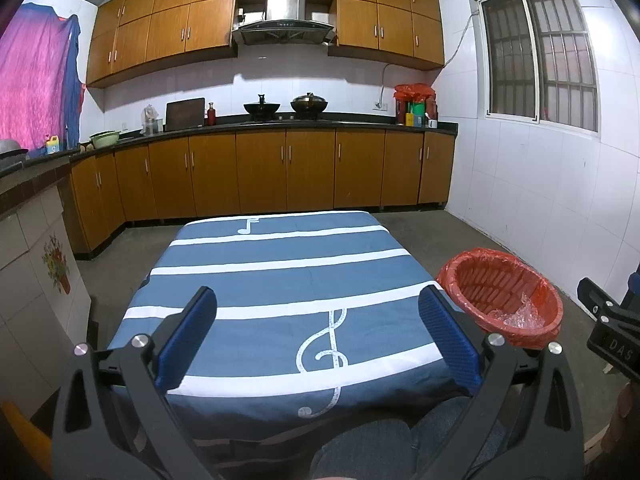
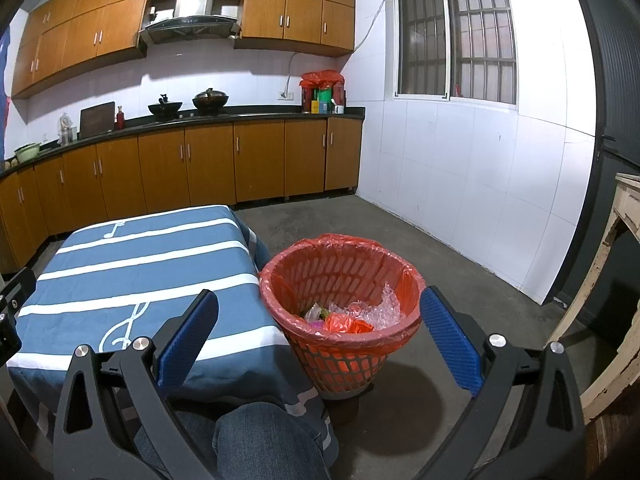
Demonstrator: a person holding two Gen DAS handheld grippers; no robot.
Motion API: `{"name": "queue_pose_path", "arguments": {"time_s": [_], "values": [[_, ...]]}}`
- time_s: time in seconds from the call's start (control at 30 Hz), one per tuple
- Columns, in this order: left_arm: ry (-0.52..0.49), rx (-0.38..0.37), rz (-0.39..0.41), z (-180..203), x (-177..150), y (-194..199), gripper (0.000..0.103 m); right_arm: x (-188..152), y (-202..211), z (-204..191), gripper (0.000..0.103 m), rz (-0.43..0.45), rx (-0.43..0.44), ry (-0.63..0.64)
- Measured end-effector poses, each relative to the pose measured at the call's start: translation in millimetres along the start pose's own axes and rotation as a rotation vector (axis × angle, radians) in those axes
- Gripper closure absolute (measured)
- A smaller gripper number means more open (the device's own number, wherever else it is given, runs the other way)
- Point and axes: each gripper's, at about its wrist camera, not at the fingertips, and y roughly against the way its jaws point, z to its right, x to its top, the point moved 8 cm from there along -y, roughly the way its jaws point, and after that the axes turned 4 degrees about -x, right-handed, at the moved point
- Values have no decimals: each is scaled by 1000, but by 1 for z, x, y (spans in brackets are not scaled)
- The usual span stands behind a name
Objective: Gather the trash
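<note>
Both my tongs are spread wide with nothing between the blue pads. My left tongs (image 1: pixel 318 334) hang over the near end of the table (image 1: pixel 280 280), which has a blue cloth with white stripes and a treble clef (image 1: pixel 324 352) printed at about 6 o'clock on it. My right tongs (image 2: pixel 320 336) sit over the gap between table and bin. The bin (image 2: pixel 342 312) is a red mesh basket with a red liner, standing on the concrete floor (image 2: pixel 440 248) just beside the table's right edge, at roughly 3 o'clock from the table. Inside it, the trash: crumpled clear plastic (image 2: pixel 376 308) toward 2 o'clock, a scrunched red bag (image 2: pixel 344 325) near 6 o'clock, and some small colorful bits at 8 o'clock that I can't make out. My knees in jeans (image 2: pixel 260 436) show at the bottom.
</note>
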Motion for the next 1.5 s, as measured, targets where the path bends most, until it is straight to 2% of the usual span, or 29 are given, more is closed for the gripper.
{"name": "queue_pose_path", "arguments": {"time_s": [1.5], "values": [[-6,-3,-12,5,-5,-5,4,-5,-3,6,3,-17,-7,-6]]}}
